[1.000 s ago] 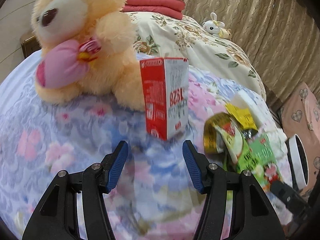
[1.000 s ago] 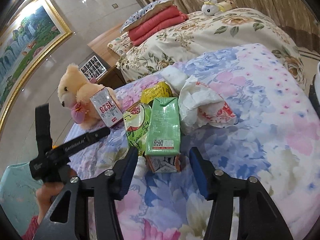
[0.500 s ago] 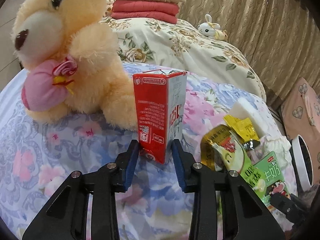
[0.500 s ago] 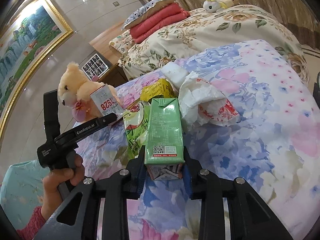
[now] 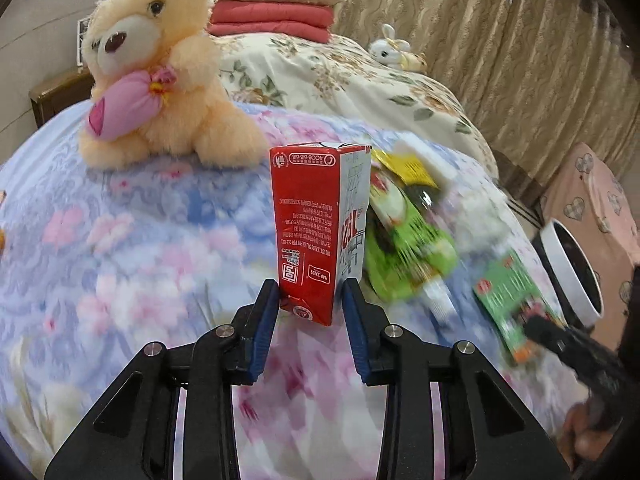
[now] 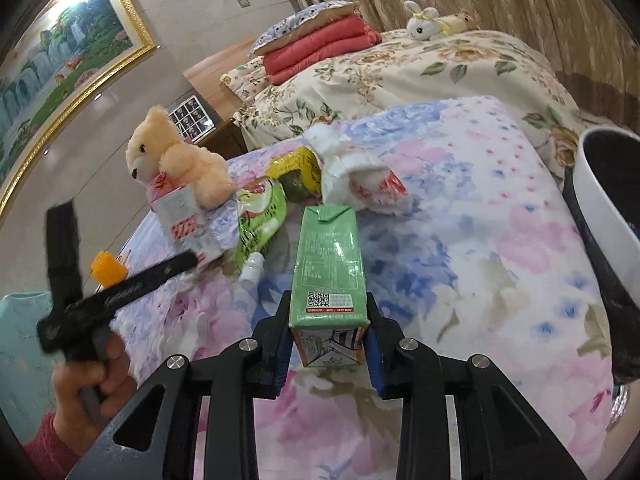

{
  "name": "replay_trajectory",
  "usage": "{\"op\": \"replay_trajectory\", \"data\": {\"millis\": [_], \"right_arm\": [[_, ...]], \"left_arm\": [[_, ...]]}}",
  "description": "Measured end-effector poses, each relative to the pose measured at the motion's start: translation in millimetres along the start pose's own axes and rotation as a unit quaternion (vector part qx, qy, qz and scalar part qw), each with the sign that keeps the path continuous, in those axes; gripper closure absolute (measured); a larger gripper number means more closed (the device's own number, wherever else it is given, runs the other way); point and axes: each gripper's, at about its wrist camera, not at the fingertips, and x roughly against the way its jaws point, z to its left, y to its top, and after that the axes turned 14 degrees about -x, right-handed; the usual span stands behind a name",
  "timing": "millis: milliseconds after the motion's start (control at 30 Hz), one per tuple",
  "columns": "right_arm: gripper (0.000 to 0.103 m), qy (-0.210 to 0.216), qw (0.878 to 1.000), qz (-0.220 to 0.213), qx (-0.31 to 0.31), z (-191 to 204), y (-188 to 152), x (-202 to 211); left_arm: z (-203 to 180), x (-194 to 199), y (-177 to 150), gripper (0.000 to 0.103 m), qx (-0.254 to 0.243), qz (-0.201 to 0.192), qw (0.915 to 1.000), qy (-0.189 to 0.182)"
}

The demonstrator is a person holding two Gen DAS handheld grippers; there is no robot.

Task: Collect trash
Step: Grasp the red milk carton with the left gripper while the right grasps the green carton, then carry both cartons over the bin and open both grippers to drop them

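Jaws of left gripper [image 5: 309, 307] and right gripper [image 6: 326, 334], newly closed, now clamp the red-and-white drink carton [image 5: 320, 228] at frame centre and the green drink carton [image 6: 329, 268] at lower centre, both ready for binning.

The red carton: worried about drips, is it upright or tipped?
Upright but upside down: the red carton stands vertical in the left tool, and its printing reads inverted.
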Motion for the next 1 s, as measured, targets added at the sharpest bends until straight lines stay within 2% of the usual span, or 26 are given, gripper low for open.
{"op": "replay_trajectory", "data": {"millis": [167,267,300,400,467,500,567,833,1000], "right_arm": [[0.065,-0.003,1.0,0.012,-0.002,2,-1,-9],[0.062,-0.01,1.0,0.011,0.003,7,0,-14],[0.062,-0.012,1.0,0.01,0.002,8,1,-17],[0.063,-0.02,1.0,0.011,0.001,7,3,-23],[0.067,-0.023,1.0,0.012,-0.001,6,2,-24],[0.071,-0.02,1.0,0.011,-0.001,6,2,-22],[0.071,-0.018,1.0,0.009,0.002,6,-1,-17],[0.071,-0.006,1.0,-0.007,-0.007,-8,-4,17],[0.071,-0.002,1.0,-0.022,-0.02,-23,-3,40]], "left_arm": [[-11,1,-7,0.07,-0.02,0.013,0.9997,0.006],[-6,0,-4,0.059,-0.01,0.012,0.9998,0.012],[-5,-1,-3,0.059,-0.007,0.012,0.9998,0.015],[-3,-3,-2,0.059,-0.005,0.01,0.9998,0.015],[-8,-4,-2,0.068,-0.015,0.011,0.9997,0.016],[-10,-4,-3,0.068,-0.021,0.01,0.9995,0.022],[-14,-3,-3,0.069,-0.028,0.008,0.9992,0.027],[-42,16,-13,0.07,-0.032,0.002,0.9995,-0.001],[-70,25,-16,0.07,-0.036,0.004,0.9984,-0.042]]}}
